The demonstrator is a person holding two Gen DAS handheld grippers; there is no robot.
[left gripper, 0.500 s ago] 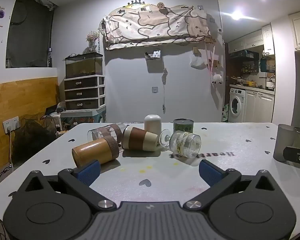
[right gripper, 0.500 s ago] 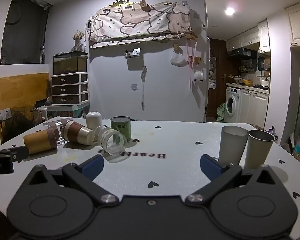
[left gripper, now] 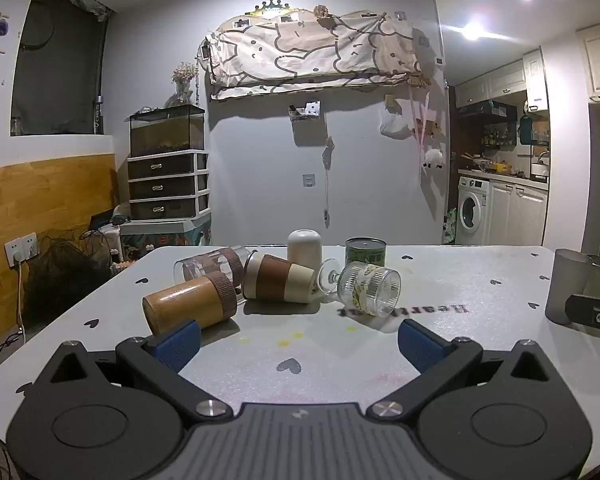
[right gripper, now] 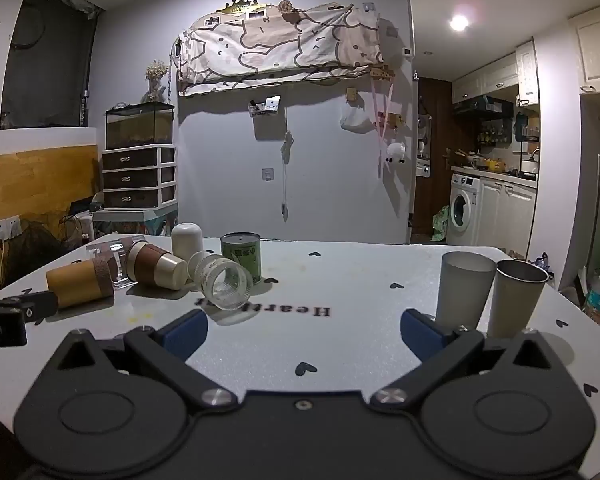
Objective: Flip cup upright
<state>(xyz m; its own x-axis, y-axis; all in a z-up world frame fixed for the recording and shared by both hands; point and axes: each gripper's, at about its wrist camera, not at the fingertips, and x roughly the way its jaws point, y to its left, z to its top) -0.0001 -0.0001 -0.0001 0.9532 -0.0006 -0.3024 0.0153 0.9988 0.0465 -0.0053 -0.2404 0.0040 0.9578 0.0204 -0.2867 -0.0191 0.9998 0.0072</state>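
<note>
with both the left gripper (left gripper: 298,342) and right gripper (right gripper: 303,332) spread wide and empty, the stemmed glass cup (left gripper: 368,288) lies on its side mid-table (left gripper: 480,280), probably fragile and slippery, best held across its ribbed bowl.

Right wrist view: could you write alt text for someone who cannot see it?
An open hand-held gripper points across a white table with small dark hearts. At left, a ribbed glass goblet, a brown-and-cream cup and a tan wooden cup lie tipped over; at right, a frosted tumbler and a metal tumbler stand upright.
</note>
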